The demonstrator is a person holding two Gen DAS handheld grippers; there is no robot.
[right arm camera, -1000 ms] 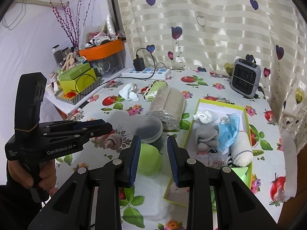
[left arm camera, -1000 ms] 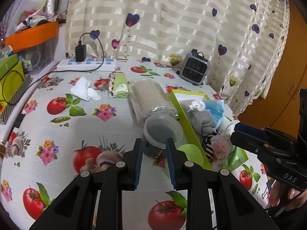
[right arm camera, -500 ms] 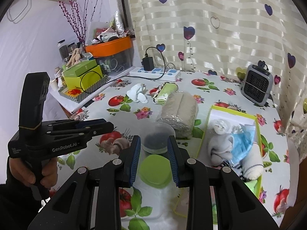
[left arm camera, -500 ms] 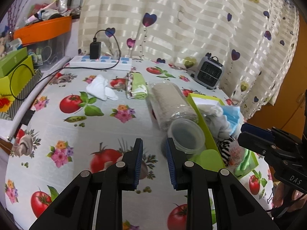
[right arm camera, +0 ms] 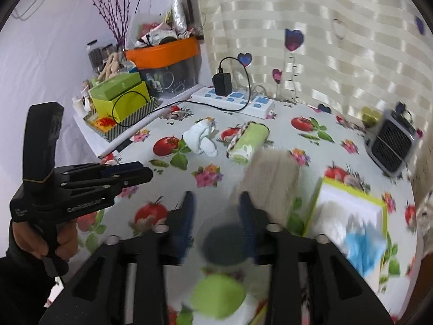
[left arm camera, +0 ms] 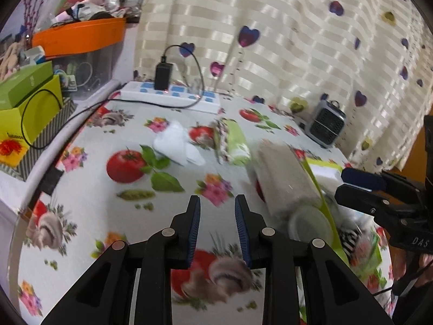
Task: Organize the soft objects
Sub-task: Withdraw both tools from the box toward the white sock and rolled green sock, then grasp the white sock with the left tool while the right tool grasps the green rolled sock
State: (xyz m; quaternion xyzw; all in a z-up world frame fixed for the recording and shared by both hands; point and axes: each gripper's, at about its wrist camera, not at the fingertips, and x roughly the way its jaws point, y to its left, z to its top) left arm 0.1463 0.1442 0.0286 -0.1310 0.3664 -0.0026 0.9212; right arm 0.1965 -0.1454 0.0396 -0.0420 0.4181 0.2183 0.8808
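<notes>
A white cloth bundle [left arm camera: 177,144] and a rolled green towel [left arm camera: 231,142] lie on the fruit-print tablecloth, far ahead of my left gripper [left arm camera: 217,227], which is open and empty. A beige roll in clear wrap [left arm camera: 284,178] lies beside a green-rimmed box [right arm camera: 351,211] that holds soft items, among them a blue mask [right arm camera: 364,246]. My right gripper [right arm camera: 216,224] is open and empty, blurred, above a round clear container [right arm camera: 224,246] and a green lid [right arm camera: 216,292]. The white cloth [right arm camera: 201,138] and the green towel [right arm camera: 249,142] also show in the right wrist view.
A white power strip [left arm camera: 173,93] with a black charger lies at the table's back edge. A small grey heater [left arm camera: 324,127] stands at the back right. Green boxes [left arm camera: 24,103] and an orange-lidded bin [left arm camera: 81,40] stand at the left. A striped curtain hangs behind.
Both grippers have swung left and lifted away from the container and box, toward the white cloth and green towel. Both stay open and empty.
</notes>
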